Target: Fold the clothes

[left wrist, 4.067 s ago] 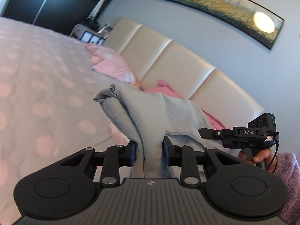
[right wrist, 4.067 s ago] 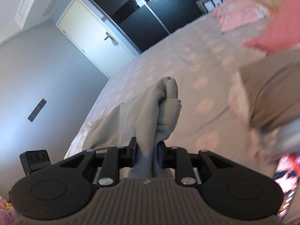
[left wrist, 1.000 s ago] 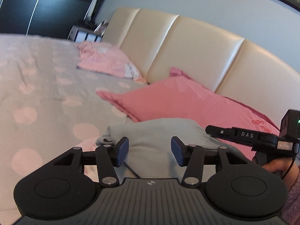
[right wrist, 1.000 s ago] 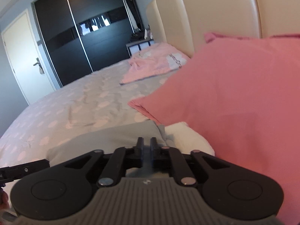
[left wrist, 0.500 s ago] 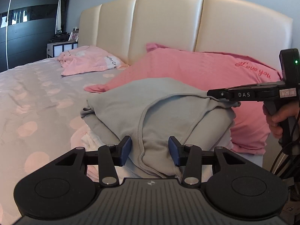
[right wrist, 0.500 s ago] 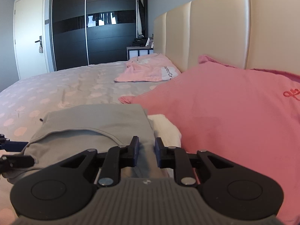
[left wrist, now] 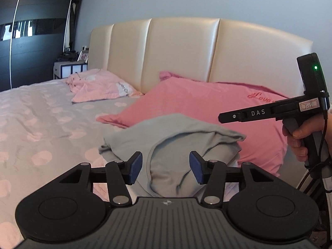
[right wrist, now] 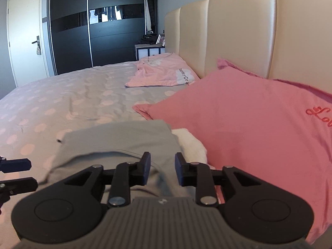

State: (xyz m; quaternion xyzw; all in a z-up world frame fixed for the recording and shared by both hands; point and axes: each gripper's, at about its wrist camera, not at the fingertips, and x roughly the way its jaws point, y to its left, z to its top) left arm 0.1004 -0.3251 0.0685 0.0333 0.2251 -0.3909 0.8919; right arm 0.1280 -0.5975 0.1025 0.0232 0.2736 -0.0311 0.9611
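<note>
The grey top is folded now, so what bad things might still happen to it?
1. The grey top sits on a white garment, so the pile may slump if nudged.
2. Both hand-held grippers hang open right over it, the left hand-held gripper and the right hand-held gripper, whose jaws have just been opening with nothing pinched. A finger could snag the loose neckline and undo the fold.
3. The pink pillow touches the pile and could push it over.
</note>
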